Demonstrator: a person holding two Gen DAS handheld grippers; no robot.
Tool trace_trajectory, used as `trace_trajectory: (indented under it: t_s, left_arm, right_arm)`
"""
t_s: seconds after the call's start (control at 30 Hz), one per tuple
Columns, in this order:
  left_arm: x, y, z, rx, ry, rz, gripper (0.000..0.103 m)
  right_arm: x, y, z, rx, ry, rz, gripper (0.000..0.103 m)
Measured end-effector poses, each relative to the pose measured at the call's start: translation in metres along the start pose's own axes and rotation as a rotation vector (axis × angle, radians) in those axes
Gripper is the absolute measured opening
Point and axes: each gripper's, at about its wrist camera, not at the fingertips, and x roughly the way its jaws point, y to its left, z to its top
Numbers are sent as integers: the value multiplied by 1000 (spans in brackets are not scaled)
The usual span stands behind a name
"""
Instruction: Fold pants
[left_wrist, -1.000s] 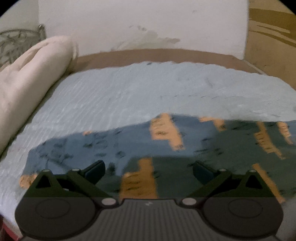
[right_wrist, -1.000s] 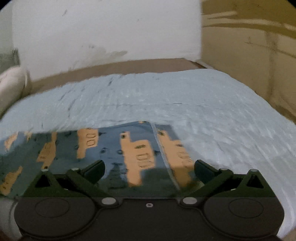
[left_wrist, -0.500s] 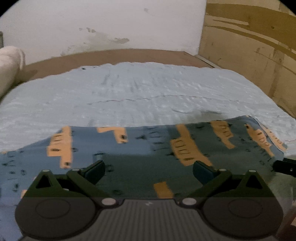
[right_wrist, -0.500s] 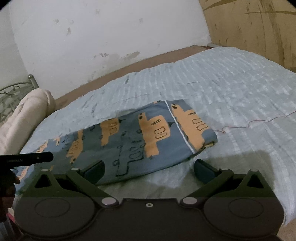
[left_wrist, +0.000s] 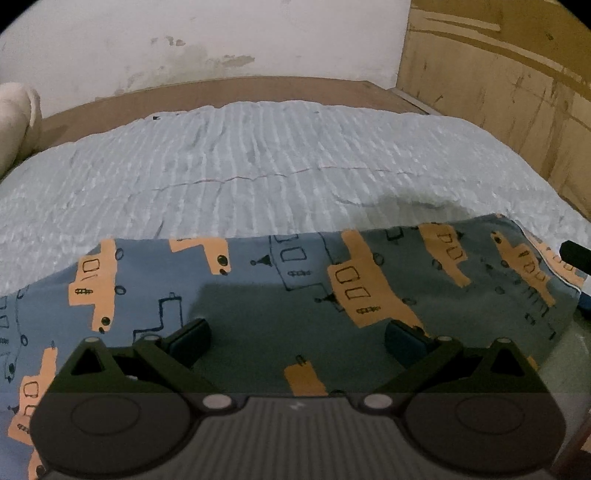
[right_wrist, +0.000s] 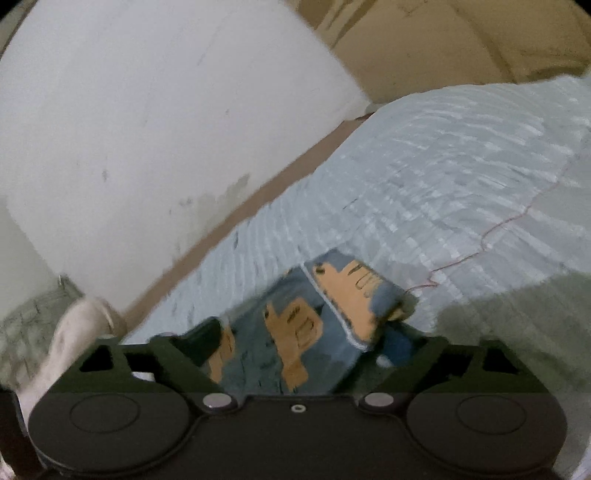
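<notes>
Right wrist view: right gripper (right_wrist: 299, 332) has rolled, jaws closing around the pants (right_wrist: 295, 332) hem, not yet pinched.
Left gripper (left_wrist: 295, 332) hovers open over pants (left_wrist: 258, 288) spread across the frame's lower half; fold is about to start.

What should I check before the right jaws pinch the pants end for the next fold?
1. Pants lying flat on the bedspread: ok.
2. Pants end between the right gripper's jaws: ok; the jaws are closing around the edge.
3. Pads already pressing on the cloth: cannot tell, view is blurred.
4. Left gripper jaws open, hovering over the middle of the pants, gripping nothing: ok.
5. Bedspread beyond the pants free for folding: ok.
6. Cream pillow away from the pants: ok.
</notes>
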Motion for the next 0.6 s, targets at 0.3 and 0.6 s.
trace_trajectory:
  t_s: [0.3, 0.6]
  left_arm:
    - [-12, 11, 10, -73, -7, -93, 103]
    - [-18, 34, 24, -293, 3, -446, 103]
  right_arm:
    - [-4, -2, 4, 19, -49, -132, 20]
    - [-14, 58, -4, -358, -102, -168, 14]
